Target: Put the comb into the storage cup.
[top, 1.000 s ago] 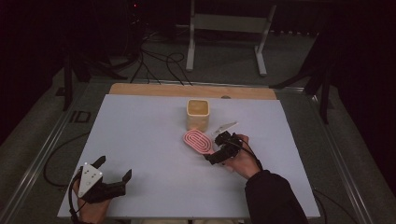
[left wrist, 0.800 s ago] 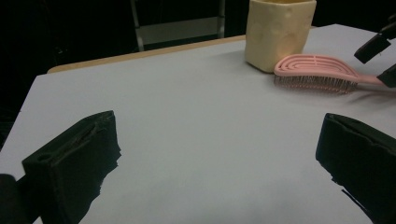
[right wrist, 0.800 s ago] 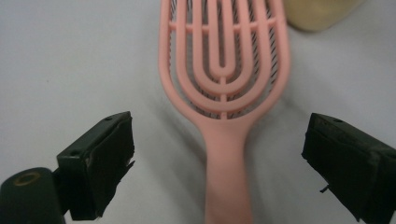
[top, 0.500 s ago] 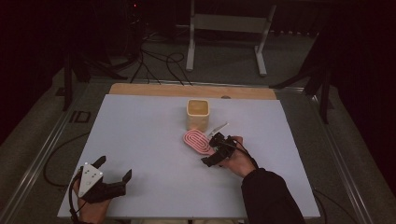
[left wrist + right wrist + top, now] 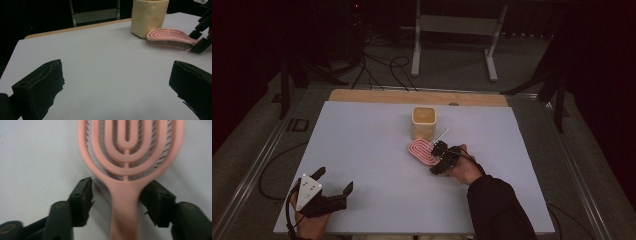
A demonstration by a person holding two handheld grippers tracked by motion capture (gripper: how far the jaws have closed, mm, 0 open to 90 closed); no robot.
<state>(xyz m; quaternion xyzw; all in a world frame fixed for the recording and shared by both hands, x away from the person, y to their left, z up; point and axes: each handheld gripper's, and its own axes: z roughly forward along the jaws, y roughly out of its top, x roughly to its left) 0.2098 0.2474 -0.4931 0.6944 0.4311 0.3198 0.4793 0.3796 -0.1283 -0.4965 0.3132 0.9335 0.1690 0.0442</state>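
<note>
Hairbrush [image 5: 127,157] handle between our right gripper [image 5: 117,202] jaws, long axis running away from them; jaws just closing, gaps both sides; left gripper [image 5: 117,92] wide, well apart.

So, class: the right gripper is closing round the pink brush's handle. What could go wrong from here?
The right gripper has just been closing, yet gaps remain beside the pink vented plastic hairbrush; its off-centre handle may twist or slip. The brush lies bristles down, so it could rock. Swinging it might knock the nearby cream-yellow cup.
</note>
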